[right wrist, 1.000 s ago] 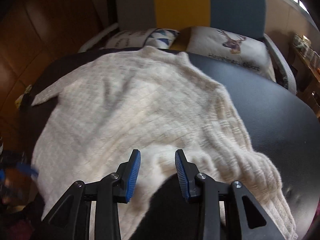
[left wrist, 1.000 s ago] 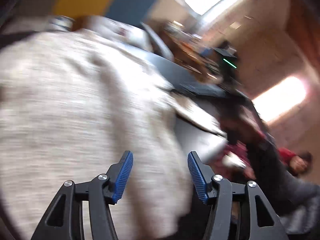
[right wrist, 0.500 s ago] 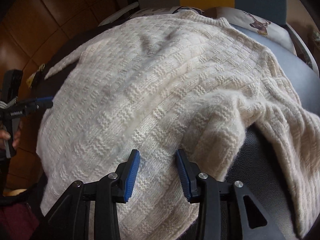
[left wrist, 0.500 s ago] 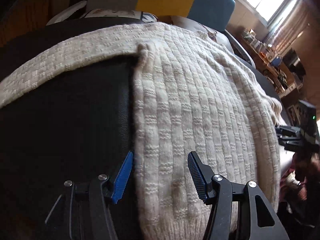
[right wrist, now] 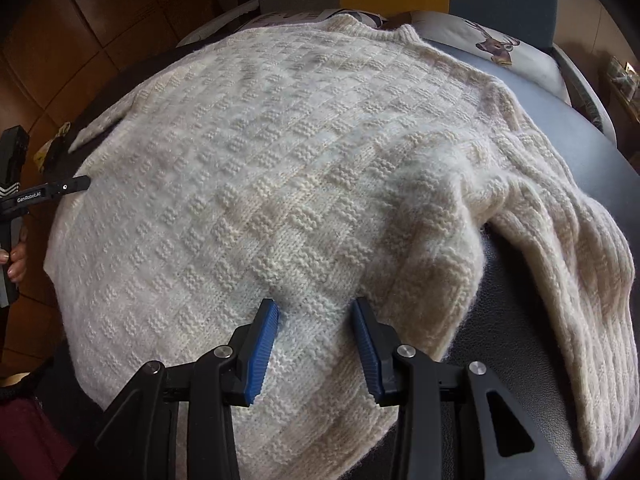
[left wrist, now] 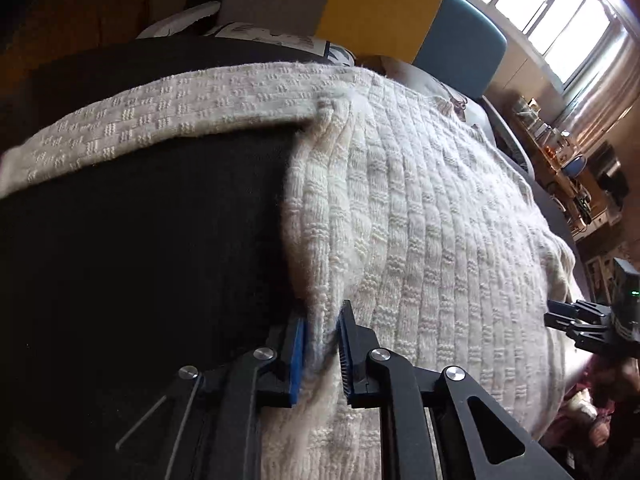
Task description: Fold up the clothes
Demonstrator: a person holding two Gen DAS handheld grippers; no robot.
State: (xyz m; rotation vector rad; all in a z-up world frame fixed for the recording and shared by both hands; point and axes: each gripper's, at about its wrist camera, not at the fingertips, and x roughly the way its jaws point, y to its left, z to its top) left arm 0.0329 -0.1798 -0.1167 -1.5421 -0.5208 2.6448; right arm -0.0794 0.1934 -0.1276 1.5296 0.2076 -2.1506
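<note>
A cream knitted sweater (right wrist: pixel 280 168) lies spread flat on a dark round table (right wrist: pixel 580 152), collar at the far side. Its right sleeve (right wrist: pixel 560 248) is bunched and trails toward the near right. Its left sleeve (left wrist: pixel 160 120) stretches out across the table. My left gripper (left wrist: pixel 322 344) is shut on the sweater (left wrist: pixel 420 220) at its left side edge, with a pinch of knit between the blue pads. My right gripper (right wrist: pixel 315 308) is open, low over the sweater body near the hem, both fingers on either side of flat fabric. The left gripper (right wrist: pixel 60 190) also shows at the sweater's far left edge.
A sofa with grey, yellow (left wrist: pixel 380 4) and blue back panels stands behind the table, with a deer-print cushion (right wrist: pixel 496 46) on it. Cluttered shelves (left wrist: pixel 568 168) and a window are at the right. Bare dark table (left wrist: pixel 140 240) lies left of the sweater.
My left gripper has closed from open onto the sweater's side edge. My right gripper has crept slightly forward over the sweater and stays open.
</note>
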